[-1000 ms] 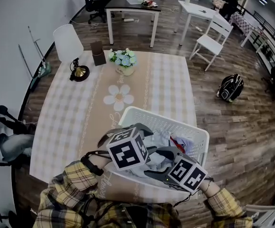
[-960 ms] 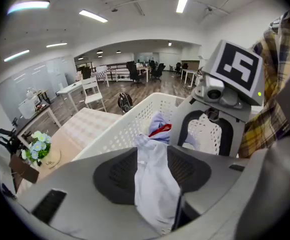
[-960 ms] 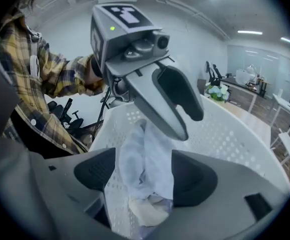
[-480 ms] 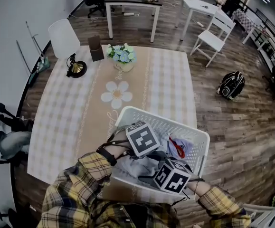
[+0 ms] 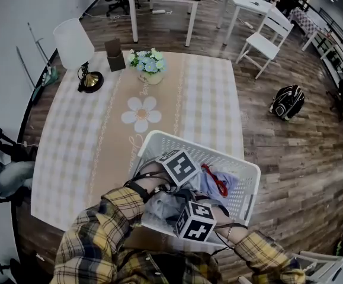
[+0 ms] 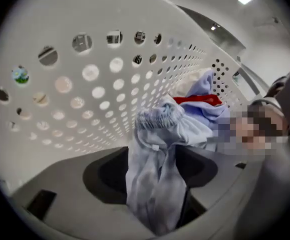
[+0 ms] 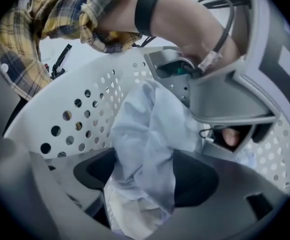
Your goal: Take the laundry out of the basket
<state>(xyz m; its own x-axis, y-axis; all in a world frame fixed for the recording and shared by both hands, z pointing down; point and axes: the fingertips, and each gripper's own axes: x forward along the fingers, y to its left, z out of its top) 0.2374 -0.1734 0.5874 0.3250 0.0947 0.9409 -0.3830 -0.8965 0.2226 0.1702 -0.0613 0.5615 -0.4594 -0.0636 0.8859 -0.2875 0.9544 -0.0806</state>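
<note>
A white plastic basket [image 5: 202, 149] with round-holed walls stands upright at the near edge of the desk [image 5: 94, 152], toward the desk's right corner. It holds the laundry [image 6: 157, 179], a loose crumpled heap of pale blue and whitish garments, with a red piece [image 5: 214, 181] lying on top.
</note>
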